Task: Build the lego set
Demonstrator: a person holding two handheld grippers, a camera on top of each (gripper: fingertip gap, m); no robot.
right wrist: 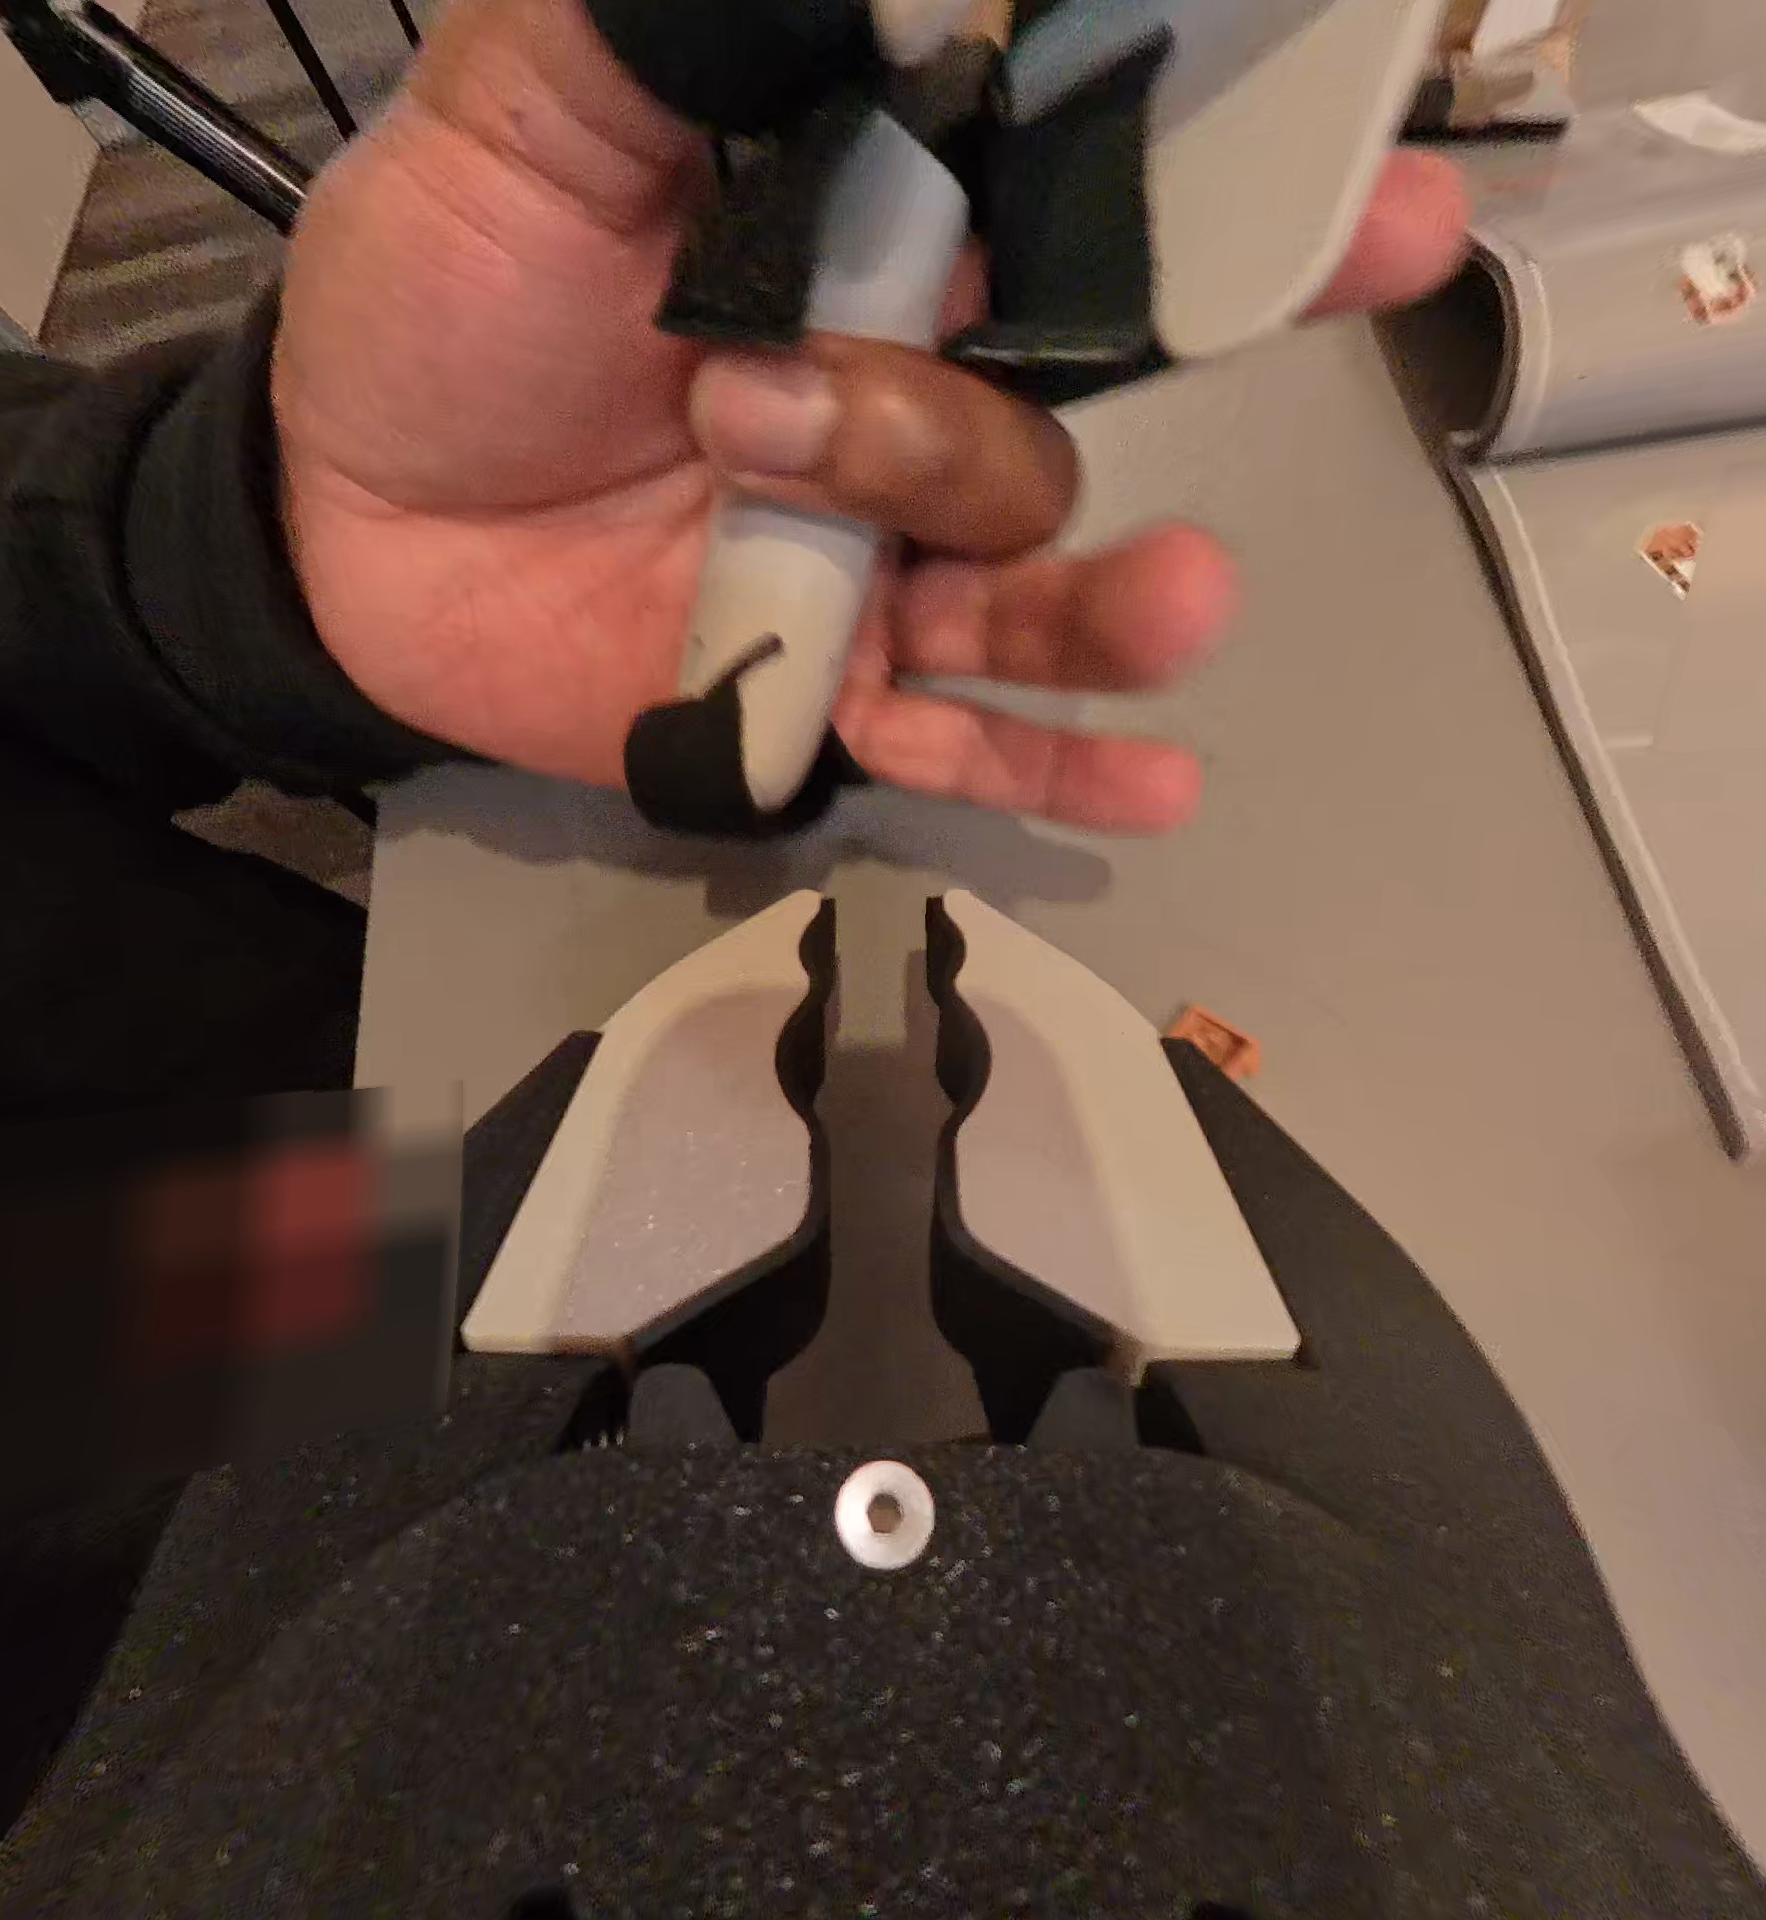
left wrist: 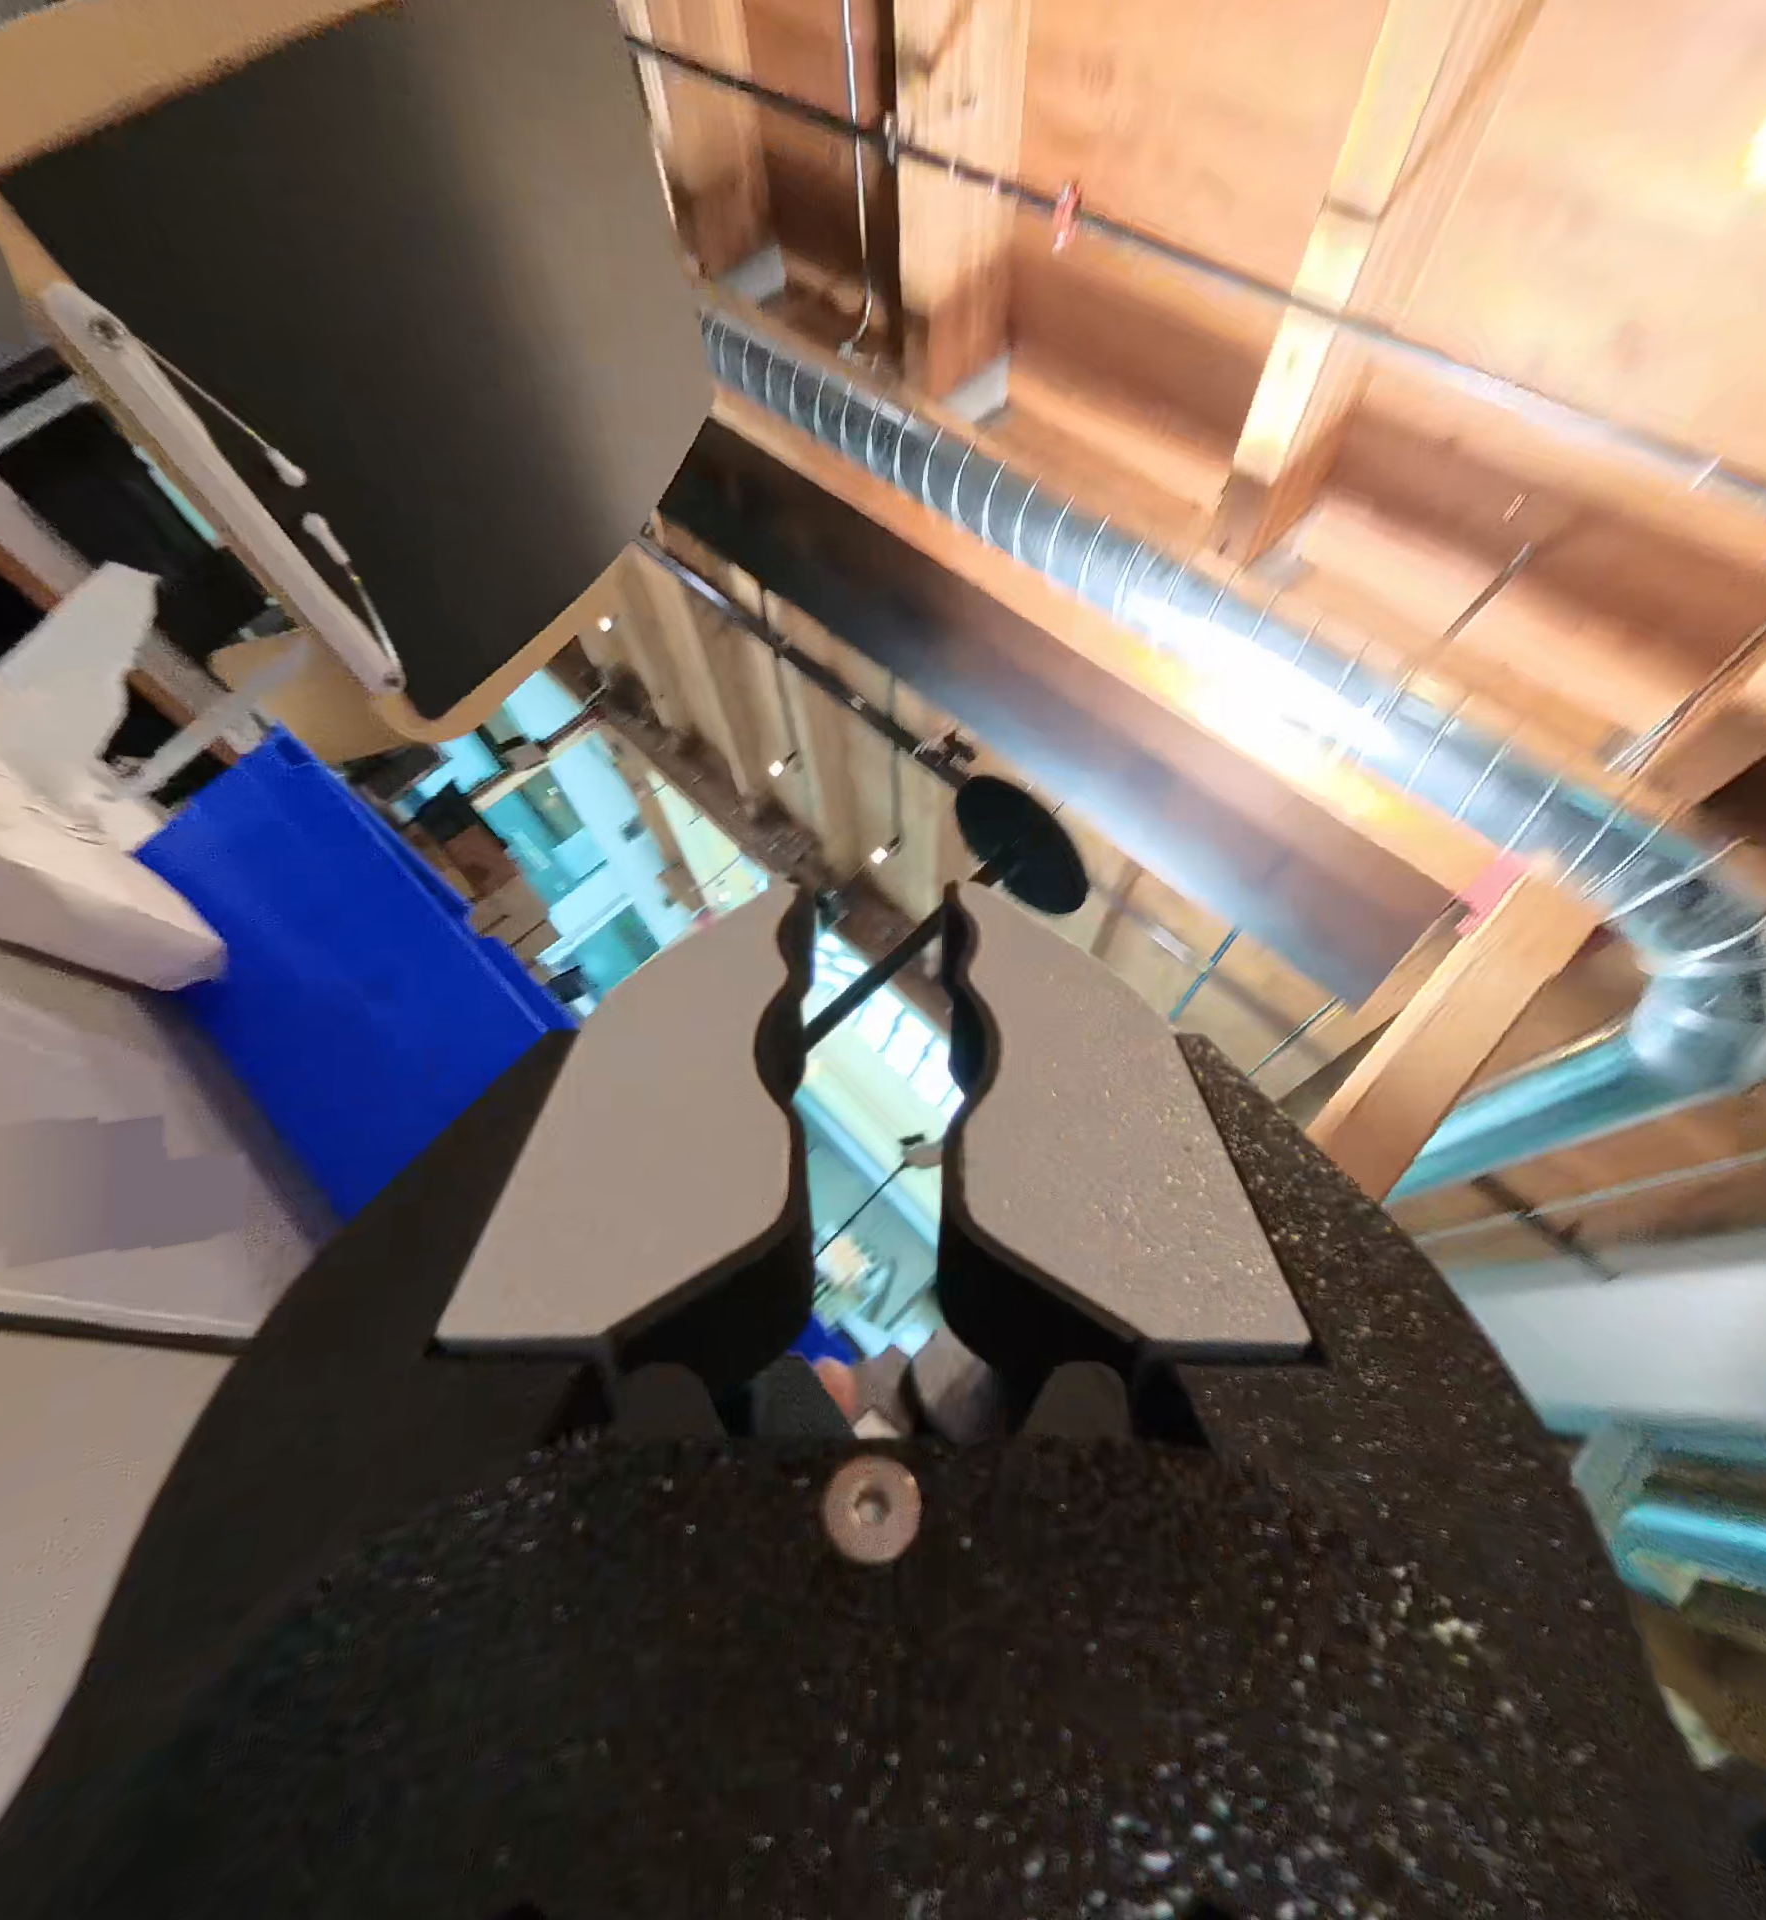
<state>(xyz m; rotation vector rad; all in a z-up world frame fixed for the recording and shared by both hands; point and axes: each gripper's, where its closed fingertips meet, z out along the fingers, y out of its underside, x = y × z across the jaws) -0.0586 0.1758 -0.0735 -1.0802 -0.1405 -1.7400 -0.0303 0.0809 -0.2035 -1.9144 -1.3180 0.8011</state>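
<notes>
My left gripper (left wrist: 879,904) points up at the ceiling. Its jaws stand apart and only the far background shows between them. A thin black rod with a black disc (left wrist: 1019,844) hangs from the ceiling beyond the tips. In the right wrist view a person's hand (right wrist: 505,468) holds a grey handle (right wrist: 785,623) with a black strap; black parts of that other gripper (right wrist: 744,260) show at the top. My right gripper (right wrist: 879,914) points down at a grey table (right wrist: 1274,831), just below that hand. Its jaws stand apart, with only grey surface seen between them.
A blue bin (left wrist: 339,935) and a white object (left wrist: 58,831) lie at the left. A dark panel with a pale edge (left wrist: 359,343) hangs above them. A silver duct (left wrist: 1170,623) runs under wooden beams. A rolled grey mat (right wrist: 1585,343) and small orange tags (right wrist: 1211,1039) lie at the right.
</notes>
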